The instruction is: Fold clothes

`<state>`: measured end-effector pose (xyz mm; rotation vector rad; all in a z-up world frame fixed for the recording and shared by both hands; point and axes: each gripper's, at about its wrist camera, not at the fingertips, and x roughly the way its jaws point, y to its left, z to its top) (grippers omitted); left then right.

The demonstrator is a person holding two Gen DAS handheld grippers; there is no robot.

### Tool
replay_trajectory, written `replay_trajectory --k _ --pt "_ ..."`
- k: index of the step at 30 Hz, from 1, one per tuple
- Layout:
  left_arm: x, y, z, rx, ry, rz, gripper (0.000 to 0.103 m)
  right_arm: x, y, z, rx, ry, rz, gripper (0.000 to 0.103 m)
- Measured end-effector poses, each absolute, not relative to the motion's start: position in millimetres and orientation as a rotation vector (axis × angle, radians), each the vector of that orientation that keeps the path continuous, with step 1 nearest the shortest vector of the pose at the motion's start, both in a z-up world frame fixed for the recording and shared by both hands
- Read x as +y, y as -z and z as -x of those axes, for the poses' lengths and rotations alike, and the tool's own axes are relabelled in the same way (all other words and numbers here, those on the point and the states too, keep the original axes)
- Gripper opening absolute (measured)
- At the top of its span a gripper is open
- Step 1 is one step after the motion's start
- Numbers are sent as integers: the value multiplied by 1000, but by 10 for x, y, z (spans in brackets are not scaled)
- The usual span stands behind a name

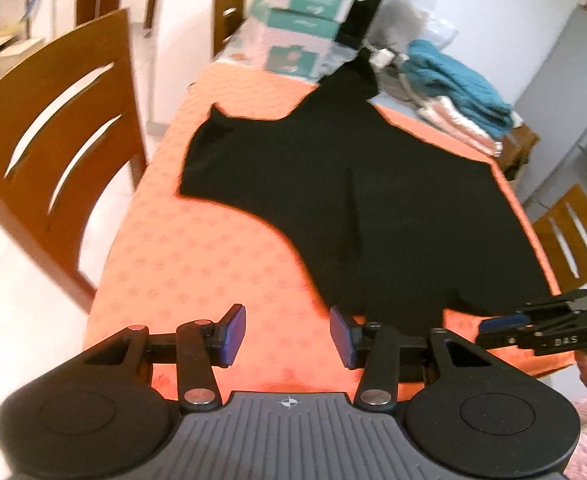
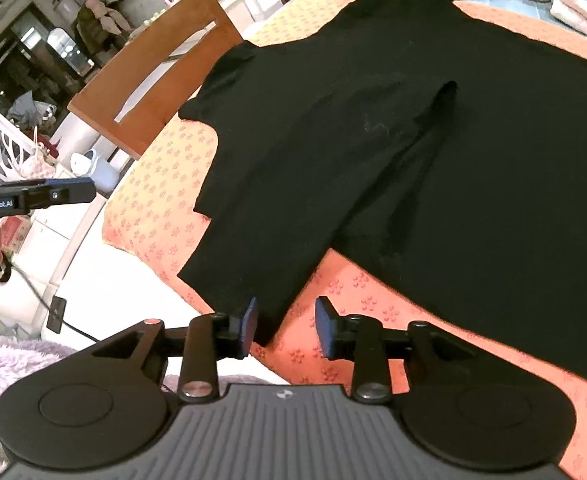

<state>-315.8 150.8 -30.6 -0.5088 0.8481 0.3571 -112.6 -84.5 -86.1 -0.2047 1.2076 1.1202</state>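
Black garment (image 1: 353,200) – orange flower-patterned tablecloth (image 1: 197,248)

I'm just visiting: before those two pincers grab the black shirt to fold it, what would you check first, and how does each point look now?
1. Black shirt lies spread on the orange tablecloth: ok.
2. Left gripper open and empty: ok.
3. Right gripper open, shirt corner just ahead: ok.
4. Shirt smooth: not ok, a ridge runs down the middle.
5. Far sleeve clear of the boxes: cannot tell.
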Motion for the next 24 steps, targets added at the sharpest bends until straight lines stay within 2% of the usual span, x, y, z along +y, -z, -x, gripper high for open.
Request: replay_trajectory --k 7,13,14,16,24 --pt "1378 579 2905 901 -307 495 48 -602 1094 1108 1241 -1120 187 37" --pt "1211 566 2694 899 -207 433 49 -484 1080 1060 1216 -1121 194 35" --pt "1209 560 2668 898 -199 422 49 -478 1054 1041 1208 -1123 191 31" --pt "1239 552 2630 892 -190 409 49 -465 1001 1003 1194 -1127 183 4" --pt "1491 554 2516 869 -159 403 49 -382 636 650 1119 -1126 119 4"
